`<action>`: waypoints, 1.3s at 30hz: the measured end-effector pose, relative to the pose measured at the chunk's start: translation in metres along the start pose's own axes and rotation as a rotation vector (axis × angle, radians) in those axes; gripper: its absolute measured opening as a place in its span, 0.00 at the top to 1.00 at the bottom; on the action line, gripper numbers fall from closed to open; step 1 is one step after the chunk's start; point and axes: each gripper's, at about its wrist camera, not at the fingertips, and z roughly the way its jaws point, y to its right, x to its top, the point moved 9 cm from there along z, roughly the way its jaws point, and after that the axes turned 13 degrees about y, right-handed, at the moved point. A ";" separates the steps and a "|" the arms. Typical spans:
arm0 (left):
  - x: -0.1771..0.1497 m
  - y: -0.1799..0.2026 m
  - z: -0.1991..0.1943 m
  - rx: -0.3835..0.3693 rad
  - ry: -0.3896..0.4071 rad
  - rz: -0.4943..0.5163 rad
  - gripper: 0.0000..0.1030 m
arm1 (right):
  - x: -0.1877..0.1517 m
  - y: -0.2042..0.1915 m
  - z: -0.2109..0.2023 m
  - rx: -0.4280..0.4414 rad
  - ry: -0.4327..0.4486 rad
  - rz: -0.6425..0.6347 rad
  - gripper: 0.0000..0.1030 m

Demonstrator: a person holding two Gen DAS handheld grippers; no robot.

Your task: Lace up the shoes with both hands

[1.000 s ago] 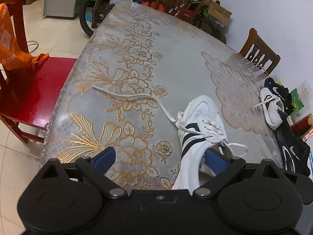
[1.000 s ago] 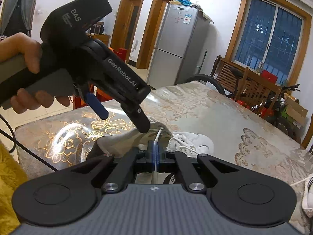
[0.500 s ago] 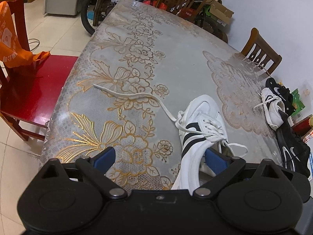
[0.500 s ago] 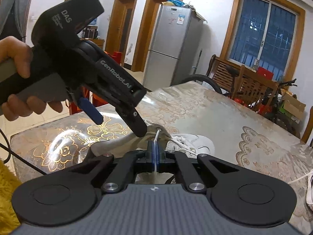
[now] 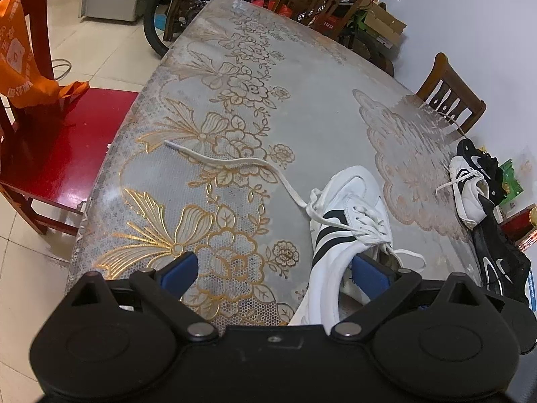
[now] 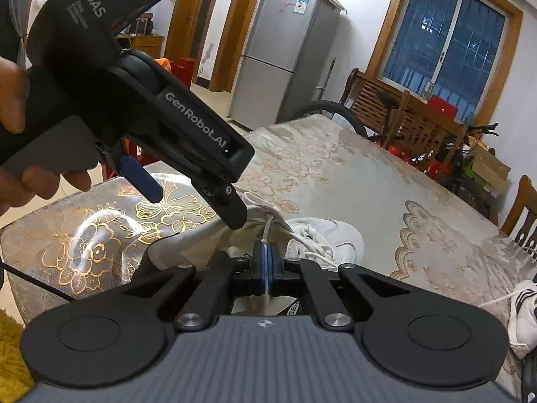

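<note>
A white shoe with black stripes (image 5: 349, 221) lies on the floral table (image 5: 302, 100). My left gripper (image 5: 273, 273) stands open over the shoe's heel end. Its right blue pad (image 5: 369, 278) sits inside the shoe's opening and its left pad (image 5: 178, 268) is out over the table. In the right wrist view the left gripper (image 6: 194, 206) has one black fingertip pressed against the shoe's collar (image 6: 255, 221). My right gripper (image 6: 266, 268) is shut on a white lace (image 6: 267, 235) that rises to the shoe (image 6: 322, 238). The lace's other end (image 5: 235, 163) trails left across the table.
Another white shoe (image 5: 468, 191) and black shoes (image 5: 500, 262) lie at the table's right edge. A red chair (image 5: 50, 154) with an orange bag (image 5: 16, 57) stands to the left. A wooden chair (image 5: 449, 90) and a bicycle (image 5: 201, 3) stand beyond the table. A person's hand (image 6: 13, 100) holds the left gripper.
Almost nothing has moved. The right wrist view has tilted a little. The lace stays pinched and the left gripper stays at the shoe's heel.
</note>
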 end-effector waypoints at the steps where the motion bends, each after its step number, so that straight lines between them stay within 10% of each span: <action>1: 0.000 0.000 0.000 0.000 0.000 0.000 0.04 | -0.001 0.000 -0.001 0.001 0.000 0.003 1.00; 23: -0.006 -0.002 -0.007 0.002 -0.021 0.041 0.07 | 0.008 0.006 0.009 -0.055 0.082 0.000 0.99; 39: -0.017 0.004 -0.002 -0.017 -0.042 0.090 0.07 | 0.021 0.014 -0.016 0.086 0.115 0.033 0.74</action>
